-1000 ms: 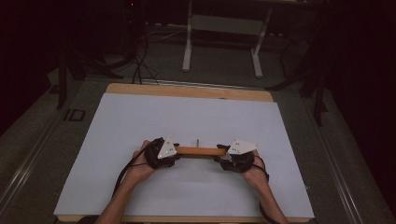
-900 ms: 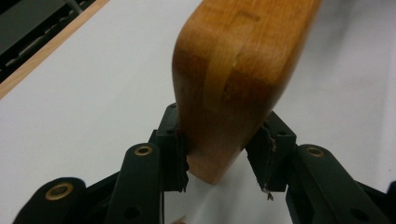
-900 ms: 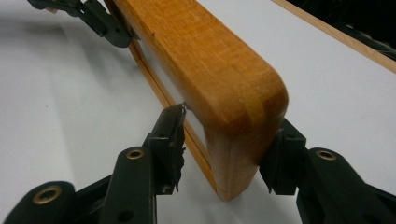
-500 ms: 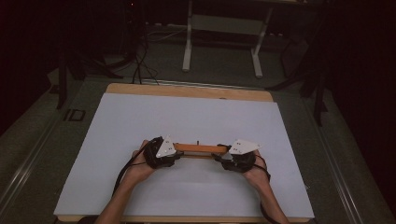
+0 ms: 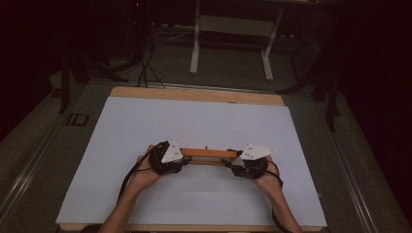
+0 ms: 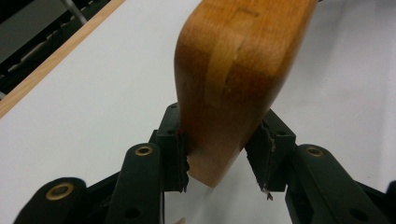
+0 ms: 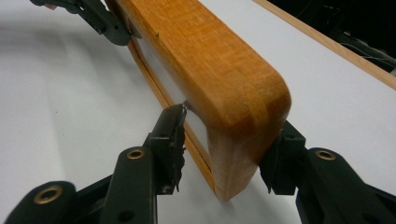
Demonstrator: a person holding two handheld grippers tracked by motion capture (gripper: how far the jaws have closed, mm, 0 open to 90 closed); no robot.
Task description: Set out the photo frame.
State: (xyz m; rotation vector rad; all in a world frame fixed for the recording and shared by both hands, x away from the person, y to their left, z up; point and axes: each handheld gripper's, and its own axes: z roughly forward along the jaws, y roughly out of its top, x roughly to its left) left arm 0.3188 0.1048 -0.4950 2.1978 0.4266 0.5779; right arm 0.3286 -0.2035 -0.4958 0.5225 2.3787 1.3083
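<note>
A long wooden frame (image 5: 209, 153) with a thick orange-brown rail is held just above the white table top (image 5: 204, 121), running left to right between the two hands. My left gripper (image 5: 182, 158) is shut on its left end. In the left gripper view the rounded wooden end (image 6: 233, 70) sits clamped between both pads of my left gripper (image 6: 219, 144). My right gripper (image 5: 235, 162) is shut on the right end. In the right gripper view my right gripper (image 7: 231, 135) pinches the frame's corner (image 7: 243, 107), one pad against the pale inner panel (image 7: 161, 70), the other behind the wood.
The white sheet covers a wooden table whose far edge (image 5: 194, 94) shows bare. Beyond it, on the dark floor, stand a white desk frame (image 5: 233, 39) and cables (image 5: 145, 63). Both forearms (image 5: 131, 194) come in from the near edge.
</note>
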